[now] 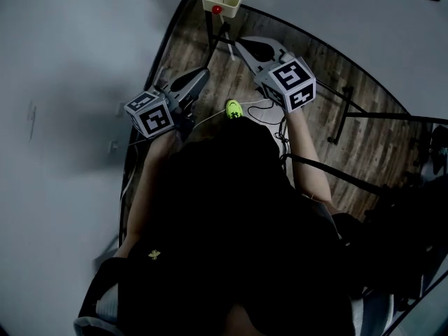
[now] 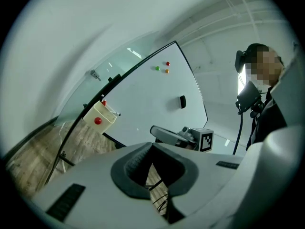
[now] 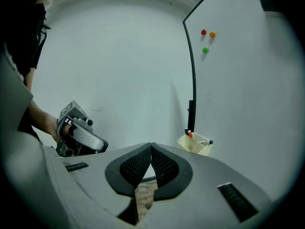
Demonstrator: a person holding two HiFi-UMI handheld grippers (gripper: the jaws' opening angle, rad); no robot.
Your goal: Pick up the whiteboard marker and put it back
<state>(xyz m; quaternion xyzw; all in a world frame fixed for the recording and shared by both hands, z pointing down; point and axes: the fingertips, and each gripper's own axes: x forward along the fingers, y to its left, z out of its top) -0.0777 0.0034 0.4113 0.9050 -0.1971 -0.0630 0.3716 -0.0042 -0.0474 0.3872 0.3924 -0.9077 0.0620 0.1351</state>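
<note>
The left gripper (image 2: 152,146) has its jaws closed, pads meeting at the tips, with nothing between them. Through the gap behind the tips only wood floor (image 2: 33,151) and some dark cable show. The right gripper (image 3: 151,146) has its jaws closed too, tip to tip and empty.

The marker (image 3: 204,141) is not held. It lies across the top of a small cream box (image 3: 194,146) that hangs at the lower edge of the whiteboard (image 3: 248,80), its dark end sticking out past the rim. From the right jaws the box sits ahead and to the right, well apart from the tips. From the left jaws it sits ahead and to the left, also well apart. A red-capped thing (image 3: 189,134) stands in the box's far corner, and a round red dot (image 2: 97,120) sits on its front face.

Beyond the left jaws and just to their right, the right gripper reaches forward, its marker cube behind it. Beyond the right jaws and to their left, the left gripper is held in a hand (image 3: 47,125).

High on the board, far ahead of both pairs of jaws, are red (image 3: 203,32), orange (image 3: 212,34) and green (image 3: 205,50) magnets. A dark block (image 2: 182,101) sticks to the board lower down. On the floor below and between the two grippers lies a bright yellow-green thing (image 1: 234,108).
</note>
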